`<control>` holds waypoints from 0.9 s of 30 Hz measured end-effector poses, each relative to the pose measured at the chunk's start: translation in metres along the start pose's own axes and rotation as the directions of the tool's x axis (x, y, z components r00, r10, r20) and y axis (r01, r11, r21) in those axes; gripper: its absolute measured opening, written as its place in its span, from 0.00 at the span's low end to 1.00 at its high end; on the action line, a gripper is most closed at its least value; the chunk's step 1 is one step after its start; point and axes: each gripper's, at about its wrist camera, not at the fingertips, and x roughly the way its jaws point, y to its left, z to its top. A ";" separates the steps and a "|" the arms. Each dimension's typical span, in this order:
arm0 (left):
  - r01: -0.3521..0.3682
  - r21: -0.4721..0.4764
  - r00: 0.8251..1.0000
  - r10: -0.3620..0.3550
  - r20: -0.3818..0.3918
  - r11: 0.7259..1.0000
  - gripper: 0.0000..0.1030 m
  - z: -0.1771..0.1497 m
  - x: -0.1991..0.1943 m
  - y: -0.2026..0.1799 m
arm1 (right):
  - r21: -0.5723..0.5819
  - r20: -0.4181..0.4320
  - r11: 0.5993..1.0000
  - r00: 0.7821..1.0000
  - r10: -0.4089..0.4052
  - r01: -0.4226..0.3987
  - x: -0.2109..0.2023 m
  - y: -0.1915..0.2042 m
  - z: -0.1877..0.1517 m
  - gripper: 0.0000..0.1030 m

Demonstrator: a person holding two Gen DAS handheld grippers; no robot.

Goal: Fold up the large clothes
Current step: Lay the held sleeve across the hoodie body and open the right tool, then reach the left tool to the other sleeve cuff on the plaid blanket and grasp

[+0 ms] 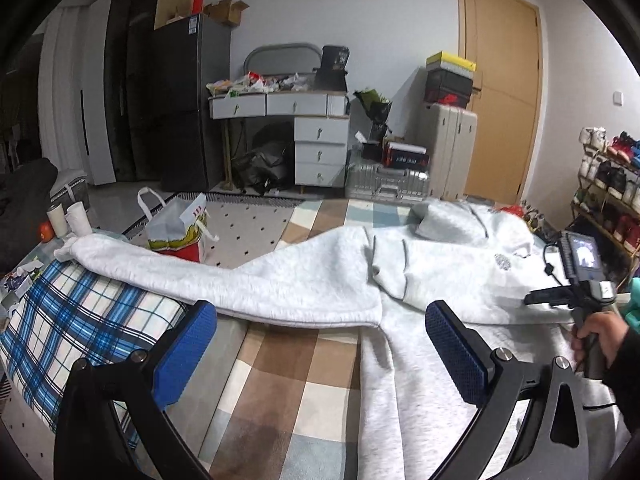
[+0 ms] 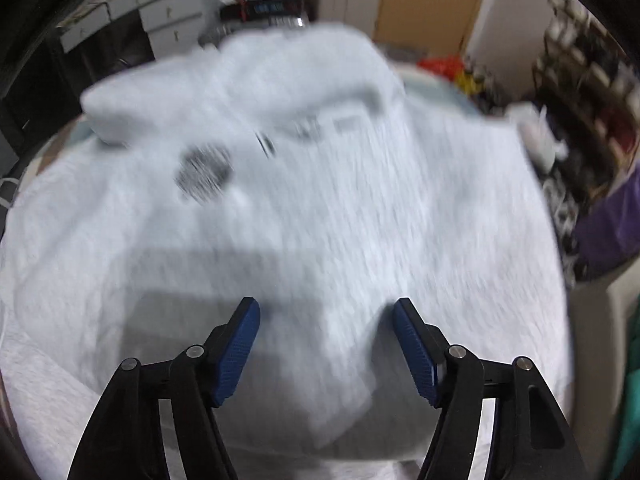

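Note:
A large light-grey hooded sweatshirt [image 1: 440, 276] lies spread on the checkered surface [image 1: 296, 364], one sleeve [image 1: 200, 276] stretched left over a blue plaid cloth [image 1: 80, 320]. My left gripper [image 1: 320, 316] is open and empty, its blue pads [image 1: 188, 344] hovering above the sleeve's lower edge. The right gripper shows in the left wrist view [image 1: 536, 300], held in a hand over the sweatshirt's right side. In the blurred right wrist view the right gripper [image 2: 326, 316] is open just above the sweatshirt's body [image 2: 320, 200], with a dark chest logo [image 2: 204, 172] ahead.
A red and white bag [image 1: 180, 228] stands on the floor beyond the sleeve. Two paper cups [image 1: 68, 220] sit at the left. Drawers [image 1: 320, 144], suitcases [image 1: 452, 152], a fridge [image 1: 180, 100] and a door [image 1: 500, 88] line the far wall. A shoe rack [image 1: 612, 188] is at right.

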 end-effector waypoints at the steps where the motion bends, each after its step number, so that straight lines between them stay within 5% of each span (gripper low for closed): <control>1: -0.008 0.001 1.000 0.008 -0.015 1.000 0.99 -0.001 0.003 -0.002 | -0.018 -0.027 1.000 1.000 0.003 -0.003 0.001 0.002 -0.001 0.68; 5: -0.029 -0.023 0.997 0.028 -0.069 0.999 0.99 -0.003 0.011 0.004 | -0.076 0.090 0.992 0.990 0.106 -0.099 -0.049 0.010 -0.017 0.63; 9: -0.050 -0.083 0.998 0.045 -0.050 0.995 0.99 -0.004 0.006 0.017 | -0.126 0.319 0.967 0.914 0.252 -0.223 -0.146 0.020 -0.039 0.66; 13: -0.113 -0.105 0.993 0.108 -0.053 0.988 0.99 -0.007 0.006 0.028 | -0.161 0.522 0.936 0.778 0.350 -0.314 -0.244 0.031 -0.057 0.86; 16: -0.109 -0.118 0.993 0.102 -0.061 0.987 0.99 -0.007 0.004 0.033 | -0.194 0.616 0.919 0.687 0.385 -0.342 -0.305 0.033 -0.069 0.88; 20: -0.066 -0.120 0.998 0.069 0.015 0.991 0.99 0.005 -0.021 0.042 | -0.249 0.725 0.937 0.595 0.347 -0.244 -0.373 0.037 -0.090 1.00; 23: -0.032 -0.131 0.999 0.035 0.020 0.991 0.99 0.017 -0.035 0.060 | -0.254 0.813 0.950 0.492 0.311 -0.181 -0.406 0.042 -0.109 1.00; 25: -0.043 -0.159 0.999 0.044 0.001 0.986 0.99 0.024 -0.038 0.079 | -0.249 0.824 0.951 0.475 0.309 -0.185 -0.406 0.046 -0.115 1.00; 27: -0.061 -0.176 0.998 0.056 -0.033 0.982 0.99 0.030 -0.037 0.098 | -0.253 0.791 0.940 0.510 0.337 -0.228 -0.384 0.056 -0.117 1.00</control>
